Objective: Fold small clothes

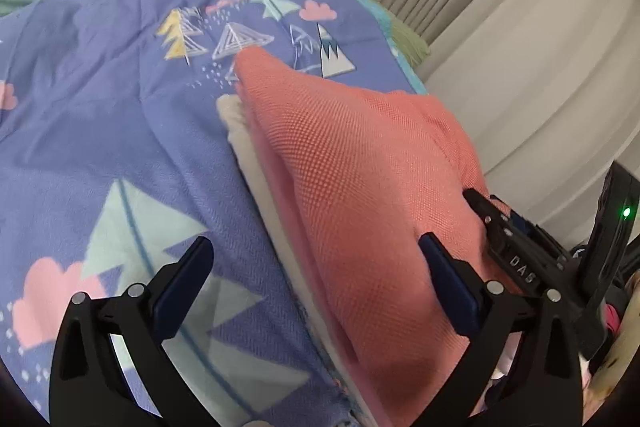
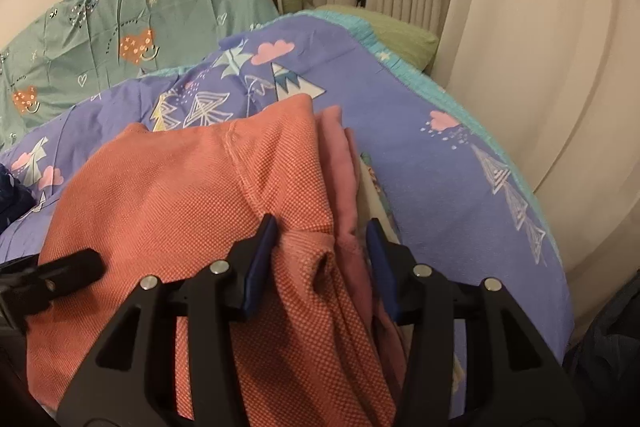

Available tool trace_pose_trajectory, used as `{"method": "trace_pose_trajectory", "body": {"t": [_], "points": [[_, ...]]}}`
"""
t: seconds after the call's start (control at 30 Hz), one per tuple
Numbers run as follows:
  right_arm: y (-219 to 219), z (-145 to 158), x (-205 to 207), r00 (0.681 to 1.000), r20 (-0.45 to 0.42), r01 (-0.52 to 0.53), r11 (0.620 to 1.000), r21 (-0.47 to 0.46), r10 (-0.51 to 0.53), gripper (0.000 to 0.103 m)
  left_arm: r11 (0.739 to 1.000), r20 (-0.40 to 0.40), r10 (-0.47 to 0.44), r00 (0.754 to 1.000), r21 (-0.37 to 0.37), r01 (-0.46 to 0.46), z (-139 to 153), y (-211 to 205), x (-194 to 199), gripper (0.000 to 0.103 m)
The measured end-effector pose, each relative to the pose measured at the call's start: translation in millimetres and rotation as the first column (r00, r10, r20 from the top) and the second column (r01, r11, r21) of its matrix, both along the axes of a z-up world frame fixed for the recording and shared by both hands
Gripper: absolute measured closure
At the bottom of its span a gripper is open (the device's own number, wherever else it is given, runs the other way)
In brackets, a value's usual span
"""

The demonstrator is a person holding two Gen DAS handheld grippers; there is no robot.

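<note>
A coral knit garment [image 1: 352, 163] lies folded on top of a pink and a white garment [image 1: 240, 131] on a purple blanket [image 1: 100, 99]. My left gripper [image 1: 316, 255] is open; its right finger rests on the coral fabric, its left finger over the blanket. In the right wrist view the coral garment [image 2: 180, 187] fills the middle. My right gripper [image 2: 322, 227] is open with its jaws either side of a raised fold at the garment's near right edge. The left gripper's fingertip [image 2: 80, 261] touches the coral fabric at the left.
A green patterned sheet [image 2: 100, 27] and a green pillow [image 2: 400, 35] lie beyond the blanket. Beige curtains [image 2: 500, 27] hang close on the right, past the blanket's edge. A dark garment [image 2: 12, 195] lies at the far left.
</note>
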State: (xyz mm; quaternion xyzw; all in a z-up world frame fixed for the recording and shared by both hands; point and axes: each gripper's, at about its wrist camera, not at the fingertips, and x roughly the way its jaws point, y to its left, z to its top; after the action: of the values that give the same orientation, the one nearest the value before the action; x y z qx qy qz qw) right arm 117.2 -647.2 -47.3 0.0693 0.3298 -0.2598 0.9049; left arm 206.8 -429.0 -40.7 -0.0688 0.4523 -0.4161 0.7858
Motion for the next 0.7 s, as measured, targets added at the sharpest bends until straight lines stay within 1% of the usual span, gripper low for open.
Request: {"method": "trace_pose_trajectory", "body": {"t": [0.07,0.1,0.13,0.17,0.2,0.27,0.3,0.37,0.4,0.43,0.5,0.53,0.57,0.6,0.63,0.7], "points": [[13,9,-17,1.000,0.021,0.007,0.998,-0.056,-0.006,0.053,1.000,0.061,-0.012,0.998,-0.014,0.013,16,13,-13,0.001],[21,15,-28,0.999,0.035,0.008,0.997,-0.083,-0.005,0.042,0.999,0.094,-0.024,0.995,-0.031,0.027,25,22,-21,0.001],[30,21,-41,0.998,0.058,0.010,0.995,-0.100,-0.004,0.033,0.998,0.126,-0.030,0.992,-0.043,0.036,33,30,-27,0.001],[37,28,-54,0.996,0.086,0.018,0.994,-0.109,-0.009,0.021,0.999,0.176,-0.018,0.984,-0.044,0.026,45,44,-38,0.001],[48,37,-71,0.991,0.131,0.031,0.993,-0.115,-0.016,0.018,0.999,0.200,-0.006,0.980,-0.038,0.014,50,50,-43,0.001],[66,54,-100,0.976,0.217,0.051,0.991,-0.124,-0.023,0.013,0.999,0.251,0.036,0.967,-0.025,-0.031,64,70,-59,0.001],[74,60,-111,0.968,0.249,0.062,0.989,-0.132,-0.027,0.010,0.999,0.261,0.049,0.964,-0.027,-0.044,69,77,-65,0.001],[97,77,-139,0.946,0.324,0.077,0.984,-0.160,-0.021,0.007,0.997,0.261,0.057,0.964,-0.059,-0.044,78,95,-80,0.001],[104,82,-146,0.939,0.343,0.071,0.984,-0.162,-0.012,0.002,0.997,0.263,0.053,0.963,-0.073,-0.035,83,103,-88,0.001],[113,90,-157,0.934,0.357,0.055,0.986,-0.158,0.005,0.002,0.996,0.272,0.051,0.961,-0.081,-0.030,86,107,-94,0.001],[124,98,-170,0.932,0.362,0.034,0.989,-0.147,0.022,0.002,0.996,0.312,0.057,0.948,-0.089,-0.030,96,120,-113,0.001],[129,101,-177,0.932,0.362,0.017,0.992,-0.124,0.030,0.002,0.996,0.330,0.061,0.942,-0.086,-0.034,101,125,-121,0.001],[131,103,-181,0.935,0.352,0.002,0.996,-0.093,0.032,0.002,0.996,0.356,0.067,0.932,-0.083,-0.040,107,132,-133,0.001],[133,103,-185,0.946,0.324,-0.015,0.999,-0.042,0.028,0.002,0.995,0.369,0.070,0.927,-0.085,-0.042,109,134,-138,0.001],[134,103,-189,0.949,0.314,-0.027,1.000,-0.011,0.029,0.002,0.995,0.382,0.074,0.921,-0.090,-0.042,113,138,-145,0.001],[139,104,-202,0.945,0.325,-0.038,0.999,0.033,0.025,0.002,0.995,0.402,0.074,0.913,-0.095,-0.038,119,146,-160,0.001]]}}
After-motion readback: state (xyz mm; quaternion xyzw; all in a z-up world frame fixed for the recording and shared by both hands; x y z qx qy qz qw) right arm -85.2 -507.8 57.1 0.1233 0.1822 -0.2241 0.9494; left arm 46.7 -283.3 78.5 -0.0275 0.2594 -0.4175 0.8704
